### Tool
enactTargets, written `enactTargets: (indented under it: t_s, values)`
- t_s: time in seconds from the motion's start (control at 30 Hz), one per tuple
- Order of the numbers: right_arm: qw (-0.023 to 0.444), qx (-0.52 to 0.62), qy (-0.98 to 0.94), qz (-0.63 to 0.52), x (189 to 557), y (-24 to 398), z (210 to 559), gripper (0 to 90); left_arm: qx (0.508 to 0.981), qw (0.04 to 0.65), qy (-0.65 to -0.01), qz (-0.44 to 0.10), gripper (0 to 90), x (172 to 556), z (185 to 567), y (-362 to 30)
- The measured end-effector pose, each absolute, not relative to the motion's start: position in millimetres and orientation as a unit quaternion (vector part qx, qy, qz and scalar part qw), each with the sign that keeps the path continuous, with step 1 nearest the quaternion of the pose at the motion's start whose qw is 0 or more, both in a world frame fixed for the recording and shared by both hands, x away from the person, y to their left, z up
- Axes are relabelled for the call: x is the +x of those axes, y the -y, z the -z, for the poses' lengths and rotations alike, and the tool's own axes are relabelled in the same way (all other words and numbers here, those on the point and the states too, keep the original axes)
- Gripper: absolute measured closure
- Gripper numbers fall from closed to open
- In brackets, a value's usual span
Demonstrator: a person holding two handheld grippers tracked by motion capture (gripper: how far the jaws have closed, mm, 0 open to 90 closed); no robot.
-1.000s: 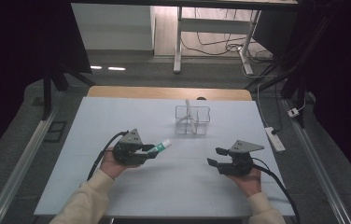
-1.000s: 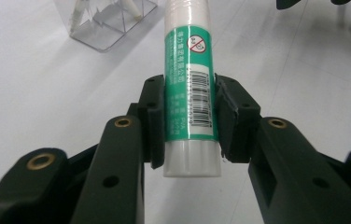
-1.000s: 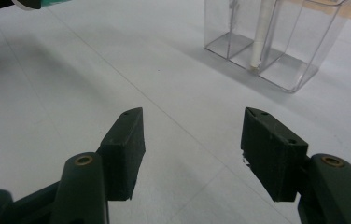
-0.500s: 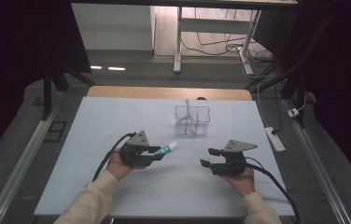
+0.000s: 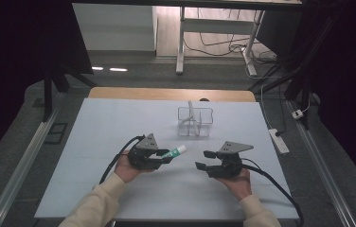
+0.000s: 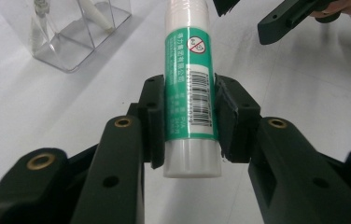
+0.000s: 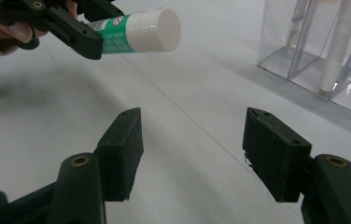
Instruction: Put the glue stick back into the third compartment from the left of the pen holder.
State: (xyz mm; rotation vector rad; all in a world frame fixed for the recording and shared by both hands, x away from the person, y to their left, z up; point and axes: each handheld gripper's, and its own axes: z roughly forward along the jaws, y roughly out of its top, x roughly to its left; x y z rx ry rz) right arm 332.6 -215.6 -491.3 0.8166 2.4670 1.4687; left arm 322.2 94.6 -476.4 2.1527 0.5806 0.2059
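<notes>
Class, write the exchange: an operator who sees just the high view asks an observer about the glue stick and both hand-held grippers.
Operator: Where is the glue stick gripped?
Observer: In the left gripper view, the left hand-held gripper presses its pads on the green label from both sides.
Operator: Anything in the other one?
Observer: In the right gripper view, the right hand-held gripper is open, with nothing between its jaws.

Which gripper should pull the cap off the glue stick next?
Right. The right gripper is open and empty, jaws facing the capped end of the glue stick, which the left gripper clamps around its body.
</notes>
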Motion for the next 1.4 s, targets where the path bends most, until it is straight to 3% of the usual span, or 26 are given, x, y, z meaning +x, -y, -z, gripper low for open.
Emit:
enactTargets:
  t_s: [0.97,1.4]
  values:
    - [0.061,0.267,-0.812,-0.515,339.6,195.8,489.1,38.4,0.873,0.438,-0.200,-0.078,65.3,319.5,480.2,-65.6]
    - [0.039,0.259,-0.811,-0.522,339.3,192.8,488.5,44.4,0.875,0.438,-0.192,-0.079,65.3,319.1,482.7,-60.7]
